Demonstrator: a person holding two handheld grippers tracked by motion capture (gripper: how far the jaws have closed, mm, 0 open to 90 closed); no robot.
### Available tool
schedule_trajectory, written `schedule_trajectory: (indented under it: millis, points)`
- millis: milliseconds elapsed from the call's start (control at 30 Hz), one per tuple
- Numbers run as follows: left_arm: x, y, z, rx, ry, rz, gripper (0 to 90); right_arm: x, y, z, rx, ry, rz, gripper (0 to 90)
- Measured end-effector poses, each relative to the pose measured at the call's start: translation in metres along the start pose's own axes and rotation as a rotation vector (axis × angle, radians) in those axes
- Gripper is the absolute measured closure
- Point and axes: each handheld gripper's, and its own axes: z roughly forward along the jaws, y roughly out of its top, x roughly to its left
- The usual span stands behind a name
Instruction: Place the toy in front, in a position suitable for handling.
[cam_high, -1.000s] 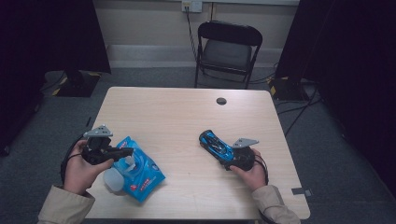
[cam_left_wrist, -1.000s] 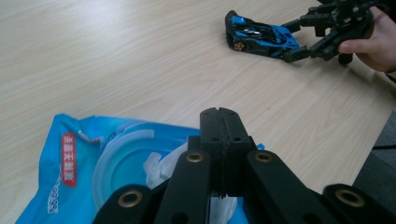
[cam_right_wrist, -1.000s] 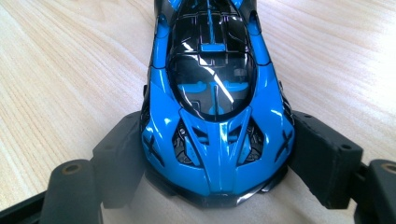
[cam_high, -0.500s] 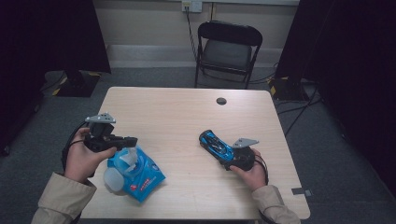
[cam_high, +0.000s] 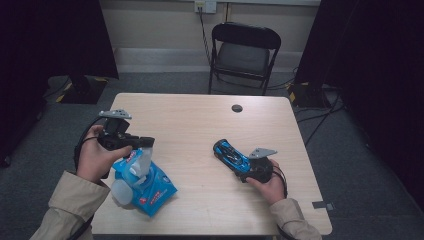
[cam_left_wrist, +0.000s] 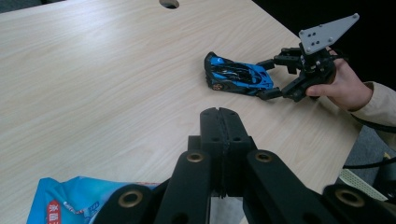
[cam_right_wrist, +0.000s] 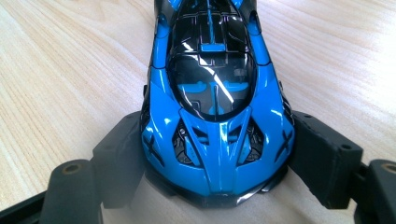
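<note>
— Though the blue packet (cam_high: 145, 185) near the table's (cam_high: 200, 125) left front edge carries red print, can you read it?
— Too small. The left gripper (cam_left_wrist: 219, 116) is closed empty above it; the right gripper (cam_right_wrist: 212, 158) clamps the toy car (cam_right_wrist: 212, 93).

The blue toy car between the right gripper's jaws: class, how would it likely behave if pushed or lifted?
The blue toy car has a glossy, curved shell, so the right gripper, clamped on its sides, might slip. It stands on wheels on the smooth table, so a push would probably roll it. It looks rigid, not floppy.
</note>
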Motion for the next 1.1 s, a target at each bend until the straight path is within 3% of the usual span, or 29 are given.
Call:
schedule_trajectory:
  millis: [600, 1100]
  points:
    - [-0.008, 0.035, 0.019, -0.026, -0.021, 0.020, 90.0, 0.000, 0.000, 0.000, 0.000, 0.001, -0.001, 24.1]
    - [-0.032, 0.065, 0.053, -0.041, -0.078, 0.058, 90.0, 0.000, 0.000, 0.000, 0.000, 0.002, -0.002, 24.1]
